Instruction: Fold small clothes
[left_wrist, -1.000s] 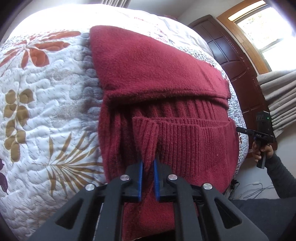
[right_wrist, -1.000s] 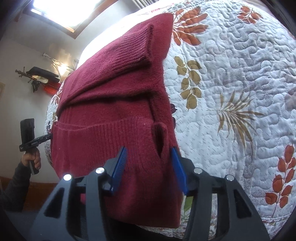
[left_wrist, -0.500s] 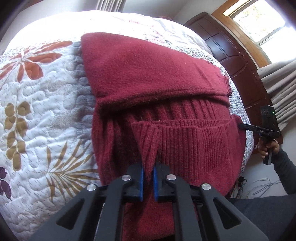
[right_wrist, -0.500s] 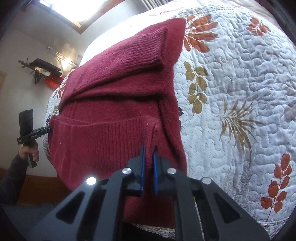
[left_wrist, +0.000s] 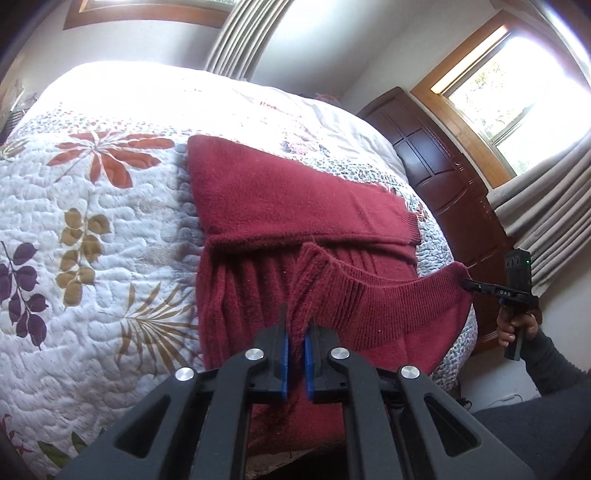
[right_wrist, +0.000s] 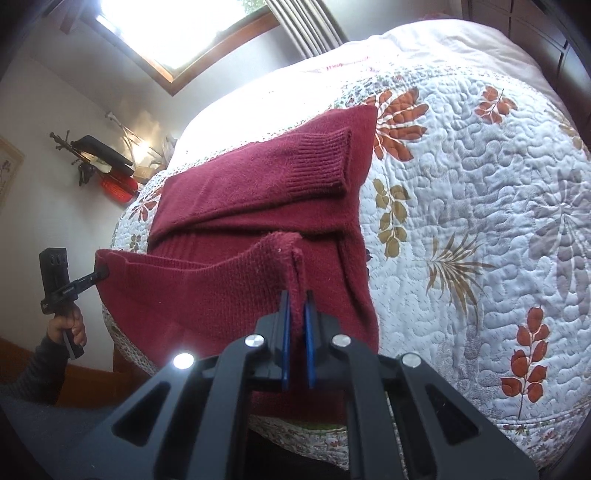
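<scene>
**Two corners pinched, one hem that can slip**

Both grippers are closed on the ribbed hem (left_wrist: 391, 295) of a red sweater (left_wrist: 280, 199) that lies on a quilted bed (left_wrist: 92, 206). The left gripper (left_wrist: 296, 328) clamps one bottom corner between its blue pads; the right gripper (right_wrist: 295, 314) clamps the other. Between them the hem hangs raised off the rest of the sweater, sagging a little in the middle. The upper body lies flat on the quilt, with a sleeve (right_wrist: 317, 162) folded across it, cuff towards the right edge.

The likely step is carrying the hem up and over to halve the sweater, and several things could spoil it.

- Each grip holds only a narrow tuck of thick knit. If the grippers pull apart to tighten the sag, a corner could slide out and drop.
- In the left wrist view the knit bunches into a vertical ridge in front of the pads, so that gripper may hold more than one layer. If so, the under layer would drag along and crease the fold.
- Uneven travel of the two hands would lay the hem down skewed against the shoulders.
- Lifting too high or too fast could tug the flat part towards the bed's edge and disturb the folded sleeve.
- The near end already hangs over the bed's edge, so a released sweater might slide off.
</scene>
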